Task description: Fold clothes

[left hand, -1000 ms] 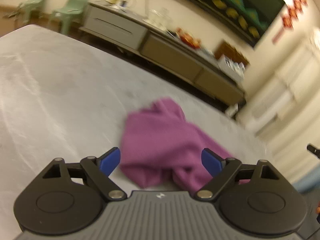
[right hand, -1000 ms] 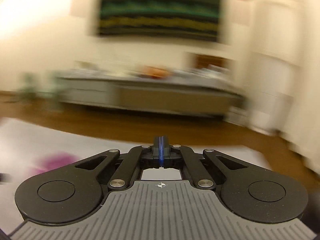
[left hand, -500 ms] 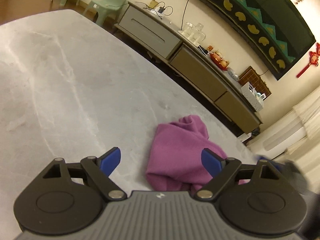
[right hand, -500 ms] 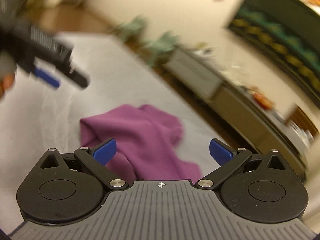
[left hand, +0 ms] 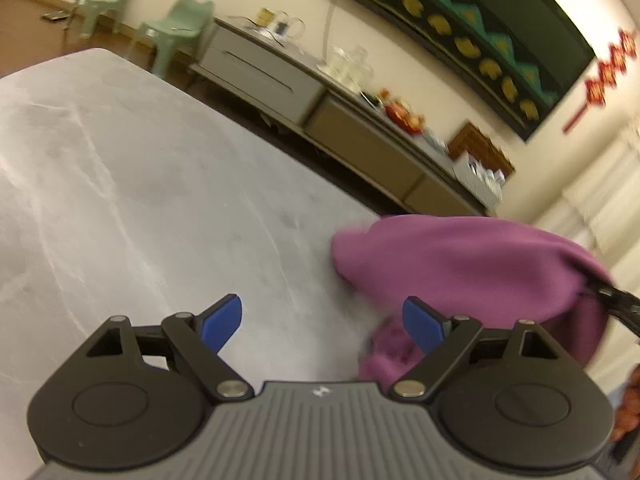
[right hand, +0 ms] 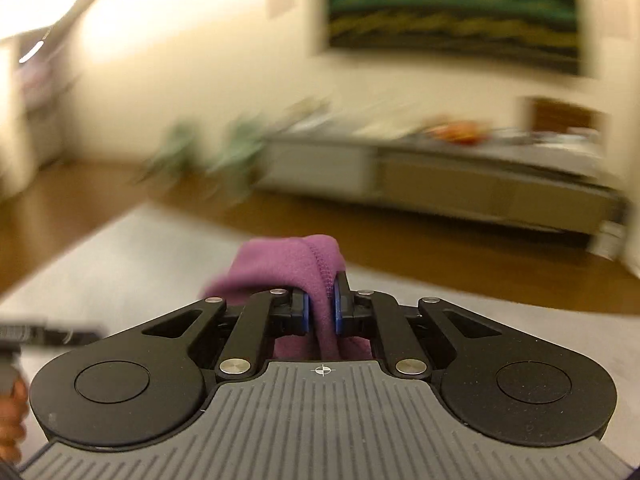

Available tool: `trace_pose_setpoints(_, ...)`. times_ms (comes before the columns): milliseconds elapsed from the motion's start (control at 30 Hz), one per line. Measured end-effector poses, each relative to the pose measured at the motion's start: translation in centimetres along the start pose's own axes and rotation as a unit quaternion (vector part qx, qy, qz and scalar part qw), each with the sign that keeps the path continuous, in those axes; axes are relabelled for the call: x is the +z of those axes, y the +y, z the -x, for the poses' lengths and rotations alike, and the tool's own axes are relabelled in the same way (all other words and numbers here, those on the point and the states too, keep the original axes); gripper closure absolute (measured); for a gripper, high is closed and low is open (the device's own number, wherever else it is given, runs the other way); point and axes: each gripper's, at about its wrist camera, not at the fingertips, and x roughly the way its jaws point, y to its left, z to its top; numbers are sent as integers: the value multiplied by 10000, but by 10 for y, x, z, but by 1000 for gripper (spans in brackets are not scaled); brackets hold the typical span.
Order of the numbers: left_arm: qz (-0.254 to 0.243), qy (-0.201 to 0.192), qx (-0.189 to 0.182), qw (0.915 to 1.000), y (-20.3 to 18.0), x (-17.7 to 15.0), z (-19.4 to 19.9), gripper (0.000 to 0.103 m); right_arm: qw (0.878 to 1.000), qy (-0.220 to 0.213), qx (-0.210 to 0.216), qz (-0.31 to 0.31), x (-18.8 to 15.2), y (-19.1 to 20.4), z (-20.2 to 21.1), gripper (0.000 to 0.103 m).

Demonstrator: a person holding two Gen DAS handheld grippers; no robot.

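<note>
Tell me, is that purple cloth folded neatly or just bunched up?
Bunched up. The purple cloth sits in a rumpled heap on the grey table, and the right gripper is pinching a gathered edge of it.

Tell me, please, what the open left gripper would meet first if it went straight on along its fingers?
Probably the grey marble-look tabletop: the left gripper points down at bare surface, and the crumpled purple fleece garment lies right of its line, though depth is unclear.
</note>
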Motion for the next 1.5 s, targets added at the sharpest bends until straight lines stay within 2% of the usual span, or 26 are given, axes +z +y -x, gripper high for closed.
trace_pose_setpoints(100, -408, 324, -135, 9986, -19, -18, -16, 13, 9897, 166, -1171, -803, -46, -83, 44, 93)
trace_pose_setpoints(200, -894, 605, -154, 9940, -37, -37, -34, 13, 9753, 765, -1903, -818, -107, -121, 58, 75)
trace_pose_setpoints(233, -1077, 668, -104, 9919, -44, -42, -41, 13, 9720, 858, -1983, -920, -128, -132, 66, 66)
trace_pose_setpoints(267, -1193, 724, -68, 9902, -49, -47, -49, 13, 9693, 922, -2021, -1053, -150, -142, 76, 62)
trace_pose_setpoints(300, -1270, 778, -45, 9888, -54, -52, -56, 13, 9629, 1211, -2027, -1305, -160, -144, 66, 61)
trace_pose_setpoints(333, -1348, 832, -22, 9874, -59, -56, -63, 13, 9662, 1177, -1803, -1419, -157, -141, 64, 61)
trace_pose_setpoints(367, -1372, 905, 17, 9864, -63, -59, -72, 13, 9718, 1034, -1516, -1483, -151, -138, 65, 56)
trace_pose_setpoints(400, -1368, 990, 64, 9856, -66, -61, -82, 13, 9773, 909, -1352, -1356, -149, -133, 67, 32)
trace_pose_setpoints(433, -1425, 986, 89, 9848, -70, -64, -90, 14, 9824, 790, -1222, -1175, -147, -126, 68, 14)
trace_pose_setpoints(467, -1515, 936, 102, 9840, -76, -66, -97, 22, 9842, 819, -1202, -1011, -145, -116, 59, 13)
trace_pose_setpoints(500, -1605, 886, 115, 9830, -81, -69, -104, 60, 9849, 932, -1133, -915, -146, -111, 52, 16)
trace_pose_setpoints(533, -1625, 833, 121, 9831, -85, -65, -104, 76, 9854, 1057, -1043, -835, -148, -109, 46, 16)
trace_pose_setpoints(600, -1591, 726, 127, 9845, -91, -49, -98, 89, 9852, 1025, -1058, -872, -149, -111, 47, 16)
trace_pose_setpoints(667, -1517, 444, 132, 9873, -93, -27, -81, 90, 9849, 958, -1097, -933, -149, -115, 49, 16)
trace_pose_setpoints(767, -1198, -633, 383, 9900, -78, 28, -11, 90, 9843, 858, -1156, -1025, -149, -120, 52, 16)
trace_pose_setpoints(833, -1111, -1237, 1012, 9809, -66, 50, 23, 88, 9864, 830, -1055, -947, -154, -116, 48, 16)
trace_pose_setpoints(867, -1194, -1283, 1371, 9749, -60, 54, 26, 86, 9879, 849, -942, -889, -155, -113, 48, 16)
trace_pose_setpoints(900, -1397, -1026, 1535, 9728, -55, 54, 22, 82, 9892, 871, -832, -832, -155, -110, 48, 15)
trace_pose_setpoints(967, -1598, -347, 1465, 9756, -38, 45, 12, 80, 9907, 1019, -515, -742, -159, -98, 40, 15)
trace_pose_setpoints(1000, -1614, -230, 1438, 9761, -29, 39, 13, 80, 9909, 1098, -350, -698, -161, -92, 36, 15)
trace_pose_setpoints(1033, -1602, -228, 1428, 9764, -20, 32, 16, 79, 9908, 1171, -106, -666, -163, -83, 34, 15)
trace_pose_setpoints(1100, -1424, -219, 1458, 9788, 0, 24, 23, 69, 9888, 1299, 355, -650, -166, -62, 31, 15)
trace_pose_setpoints(1233, -964, -140, 1506, 9838, 42, 16, 24, 67, 9835, 1348, 1125, -426, -169, -2, 30, 14)
trace_pose_setpoints(1367, -549, -20, 1474, 9876, 72, 20, 23, 65, 9835, 1313, 1244, 16, -179, 59, 11, 14)
trace_pose_setpoints(1467, -472, 46, 1295, 9904, 71, 36, 15, 53, 9858, 1332, 970, 314, -186, 90, -10, 19)
trace_pose_setpoints(1500, -542, 35, 1283, 9902, 69, 37, 14, 46, 9866, 1330, 855, 412, -188, 100, -17, 26)
